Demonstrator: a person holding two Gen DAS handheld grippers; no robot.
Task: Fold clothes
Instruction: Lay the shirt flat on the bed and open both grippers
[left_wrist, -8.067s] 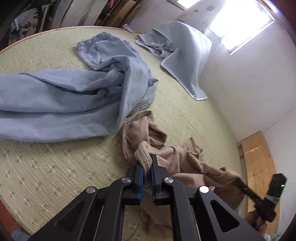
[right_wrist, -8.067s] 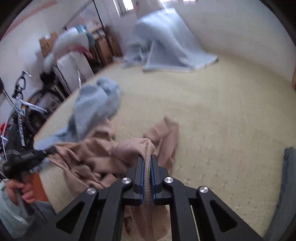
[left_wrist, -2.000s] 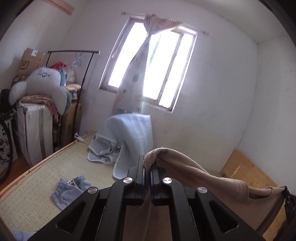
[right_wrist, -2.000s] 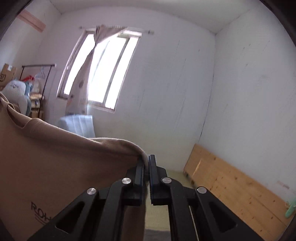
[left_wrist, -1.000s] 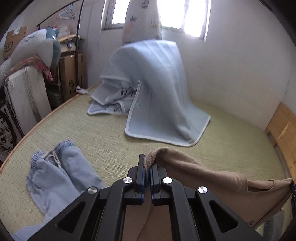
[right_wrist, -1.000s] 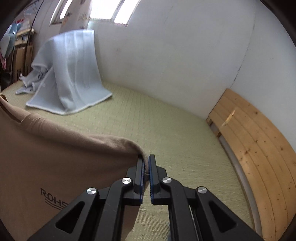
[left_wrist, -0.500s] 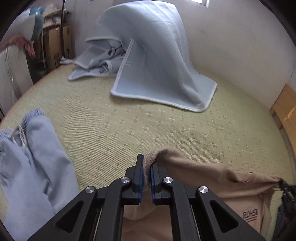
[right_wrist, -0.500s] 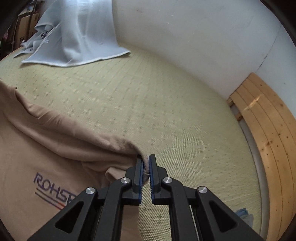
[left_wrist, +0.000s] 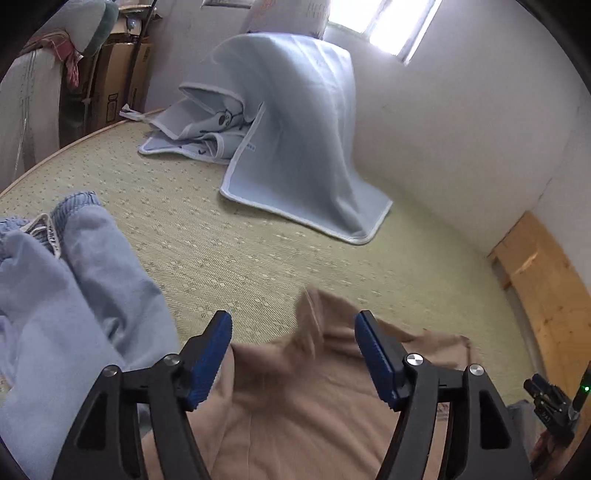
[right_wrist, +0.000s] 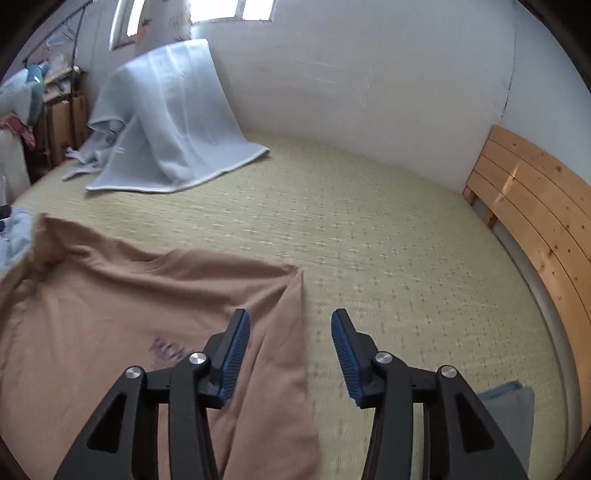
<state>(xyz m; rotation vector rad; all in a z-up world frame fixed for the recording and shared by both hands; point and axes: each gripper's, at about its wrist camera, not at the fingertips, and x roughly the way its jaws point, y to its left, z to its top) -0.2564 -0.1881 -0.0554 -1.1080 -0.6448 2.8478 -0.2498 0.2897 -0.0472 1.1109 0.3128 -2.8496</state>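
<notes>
Left tool (left_wrist: 293, 328): jaws opening, nothing clamped | right tool (right_wrist: 290, 330): jaws opening, nothing clamped | tan sweatshirt (right_wrist: 110, 314) released on mat (right_wrist: 369, 240) | risk: bunching at 9 o'clock, causing crooked folds.

Place: home bedroom
Bed: woven mat (right_wrist: 369, 229), wooden headboard (right_wrist: 535, 192)
Bedding: blue blanket (left_wrist: 295, 129)
Clutter: cardboard boxes (left_wrist: 110, 81), plush toy (right_wrist: 22, 88)
Light: window (left_wrist: 391, 22)

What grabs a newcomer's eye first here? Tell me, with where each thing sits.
The tan shirt spread on the woven mat stands out first, lying under both opening grippers, neither pressing on it. Next, the pale blue blanket draped by the far wall under the window. Light blue trousers lie bunched beside the left gripper.
</notes>
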